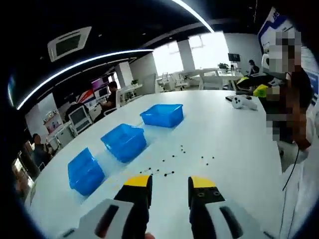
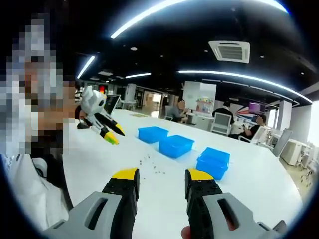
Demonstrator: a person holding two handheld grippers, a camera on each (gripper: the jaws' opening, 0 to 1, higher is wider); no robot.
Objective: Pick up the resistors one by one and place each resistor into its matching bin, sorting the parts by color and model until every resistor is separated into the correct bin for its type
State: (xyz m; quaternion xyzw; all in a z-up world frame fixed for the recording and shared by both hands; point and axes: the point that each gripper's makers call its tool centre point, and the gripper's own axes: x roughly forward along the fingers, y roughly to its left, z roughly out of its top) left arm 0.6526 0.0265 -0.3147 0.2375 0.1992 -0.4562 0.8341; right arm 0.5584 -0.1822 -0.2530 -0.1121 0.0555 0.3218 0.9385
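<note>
Clearly nothing has been picked up yet: the left gripper (image 1: 169,186) hangs above the white bench (image 1: 224,134) with its yellow-tipped jaws parted and nothing between them, and in the right gripper view the right gripper (image 2: 162,181) stands the same way, jaws apart and empty. The resistors (image 1: 172,159) lie as small dark specks scattered loose on the bench, just ahead of the left gripper and on the near side of the bins; from the other side they show as a thin sprinkle (image 2: 152,167) between the right gripper and the bins. They are too small to tell colour or model. Three blue bins stand in a row beside the scatter: the near bin (image 1: 84,172), the middle bin (image 1: 124,141) and the far bin (image 1: 162,114), each apart from its neighbour, likely set so that every type has a drop-off within a short reach of the pile. Their contents cannot be made out. The left gripper also appears in the right gripper view (image 2: 102,122), held off the bench beside a person in a white top (image 2: 30,194). My judgement is that both grippers are held high and open as a ready stance before descending on a first resistor, and that such tiny parts will call for a careful, narrow pinch.
</note>
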